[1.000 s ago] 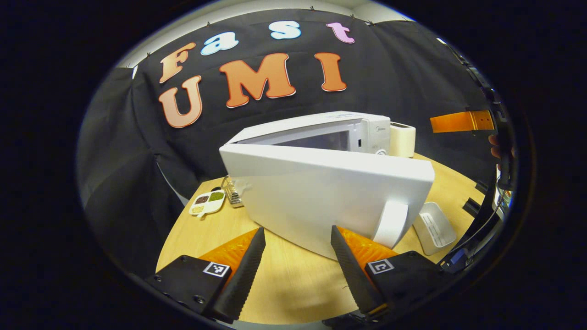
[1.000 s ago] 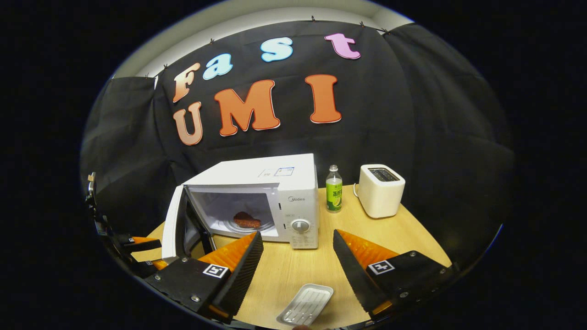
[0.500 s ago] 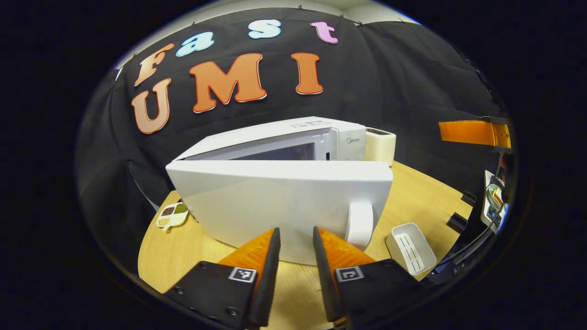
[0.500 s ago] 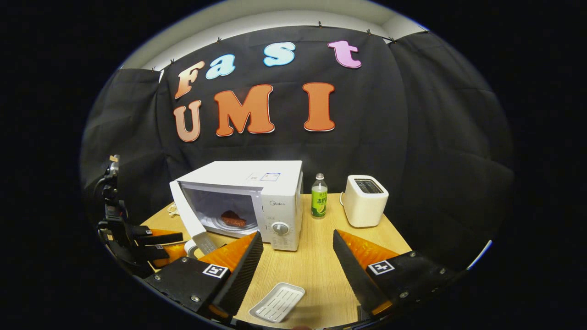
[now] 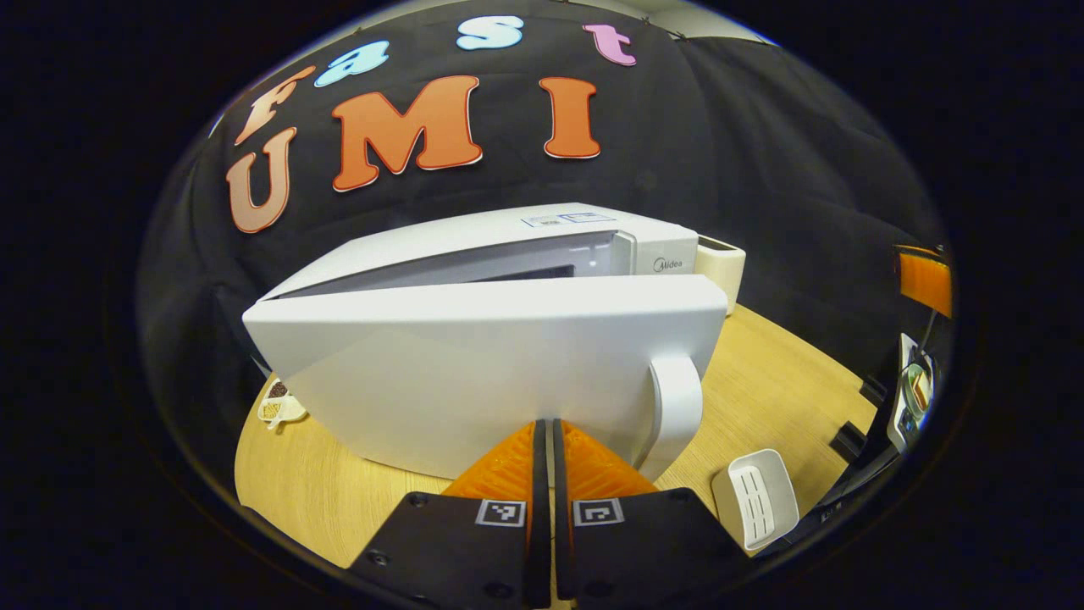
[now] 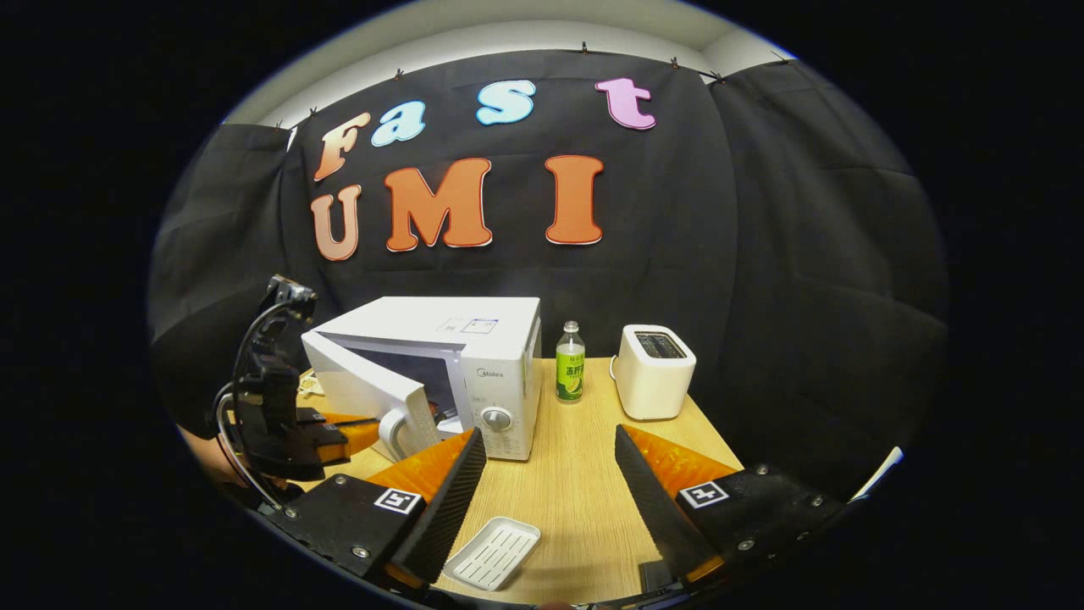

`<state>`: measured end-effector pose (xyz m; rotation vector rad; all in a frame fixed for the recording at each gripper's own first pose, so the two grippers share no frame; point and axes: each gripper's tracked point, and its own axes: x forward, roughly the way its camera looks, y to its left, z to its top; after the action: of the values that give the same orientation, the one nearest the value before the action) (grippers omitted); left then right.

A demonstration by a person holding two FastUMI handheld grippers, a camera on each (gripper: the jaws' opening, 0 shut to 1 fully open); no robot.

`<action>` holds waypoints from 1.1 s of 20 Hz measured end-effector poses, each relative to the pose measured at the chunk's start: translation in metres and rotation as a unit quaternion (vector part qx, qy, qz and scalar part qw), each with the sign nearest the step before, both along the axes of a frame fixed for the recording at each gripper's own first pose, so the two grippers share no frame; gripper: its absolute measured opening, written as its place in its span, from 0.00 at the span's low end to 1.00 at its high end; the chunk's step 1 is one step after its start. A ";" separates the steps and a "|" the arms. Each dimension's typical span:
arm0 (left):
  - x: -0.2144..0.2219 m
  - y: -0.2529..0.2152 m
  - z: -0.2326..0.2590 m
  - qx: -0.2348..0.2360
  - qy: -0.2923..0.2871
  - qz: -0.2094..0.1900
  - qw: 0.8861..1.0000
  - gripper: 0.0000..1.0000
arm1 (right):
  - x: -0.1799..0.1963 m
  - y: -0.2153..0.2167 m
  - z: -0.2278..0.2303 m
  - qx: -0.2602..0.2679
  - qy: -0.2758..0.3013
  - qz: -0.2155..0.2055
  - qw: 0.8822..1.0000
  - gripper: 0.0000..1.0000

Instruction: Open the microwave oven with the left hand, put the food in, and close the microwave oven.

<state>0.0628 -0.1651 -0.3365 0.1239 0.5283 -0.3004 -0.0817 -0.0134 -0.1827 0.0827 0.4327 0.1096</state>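
White microwave oven [image 5: 525,280] stood on the table [image 5: 762,390], its door [image 5: 483,364] partly ajar. The left tool [image 5: 546,440], clenched empty, touched the door; the right tool [image 6: 542,474] was released.

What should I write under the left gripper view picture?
Closed left claw against the half-open microwave door, beside its handle.

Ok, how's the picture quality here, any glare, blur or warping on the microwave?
Left gripper view: sharp, but the fisheye bows the microwave door into a curve; soft even light, mild sheen on its top edge, no harsh glare. Right gripper view: also sharp, the microwave sits small and nearly straight mid-frame; the table is evenly lit with faint shadows.
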 end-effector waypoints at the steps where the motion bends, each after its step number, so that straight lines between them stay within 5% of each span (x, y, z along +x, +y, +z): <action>1: 0.009 -0.001 0.001 0.004 -0.004 0.004 1.000 0.07 | 0.000 -0.001 -0.001 0.002 0.003 -0.002 1.000 0.95; 8: 0.067 -0.012 0.008 0.004 -0.018 0.033 0.999 0.06 | 0.004 -0.011 -0.001 0.002 0.000 -0.015 1.000 0.95; 18: 0.069 -0.015 -0.017 -0.016 0.007 0.078 0.997 0.05 | 0.014 -0.021 -0.001 0.009 0.004 -0.024 1.000 0.95; 22: 0.064 -0.002 0.023 0.001 -0.040 0.086 0.996 0.05 | 0.018 -0.014 0.007 0.006 -0.003 -0.015 1.000 0.95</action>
<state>0.1267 -0.1675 -0.3139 0.0904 0.4569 -0.1266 -0.0641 -0.0270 -0.1757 0.1005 0.4241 0.0834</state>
